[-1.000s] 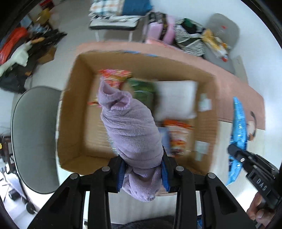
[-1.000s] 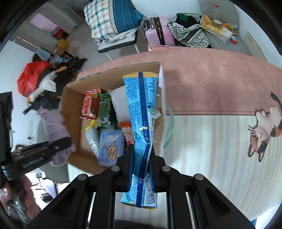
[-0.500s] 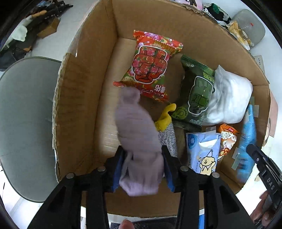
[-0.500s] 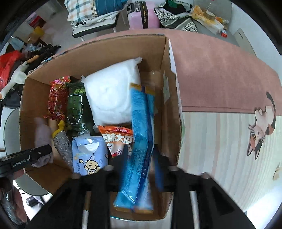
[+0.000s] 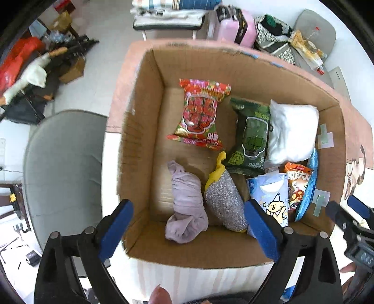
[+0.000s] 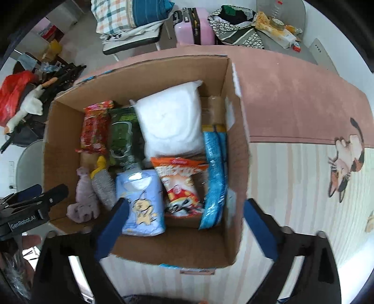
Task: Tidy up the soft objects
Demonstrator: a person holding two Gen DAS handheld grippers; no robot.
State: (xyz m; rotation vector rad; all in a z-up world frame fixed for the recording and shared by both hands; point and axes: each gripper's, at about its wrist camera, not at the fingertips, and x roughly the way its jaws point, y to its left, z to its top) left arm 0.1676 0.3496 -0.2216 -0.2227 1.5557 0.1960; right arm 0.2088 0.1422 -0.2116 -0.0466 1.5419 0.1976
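Observation:
An open cardboard box (image 5: pixel 138 140) (image 6: pixel 236 177) stands on a striped mat. A rolled lilac cloth (image 5: pixel 187 205) (image 6: pixel 83 198) lies on its floor at the near left, beside a silver and yellow scrubber (image 5: pixel 224 201). A long blue packet (image 6: pixel 213 177) (image 5: pixel 307 187) lies along the right wall. My left gripper (image 5: pixel 187 226) is open and empty above the cloth. My right gripper (image 6: pixel 184 224) is open and empty above the box's near edge. The box also holds a red snack bag (image 5: pixel 201 112), a green wipes pack (image 5: pixel 252 135), a white pillow pack (image 6: pixel 170 124), a tissue pack (image 6: pixel 142 201) and an orange snack bag (image 6: pixel 182 182).
A pink rug with a cat print (image 6: pixel 346 161) lies to the right of the box. A grey chair seat (image 5: pixel 63 168) is close on the left. Behind the box are a pink suitcase (image 6: pixel 194 25), a chair with folded bedding (image 6: pixel 131 21) and clutter on the floor (image 5: pixel 35 70).
My left gripper opened and let go of the lilac cloth, which now lies in the box. My right gripper opened and released the blue packet against the right wall. Both grippers have pulled back.

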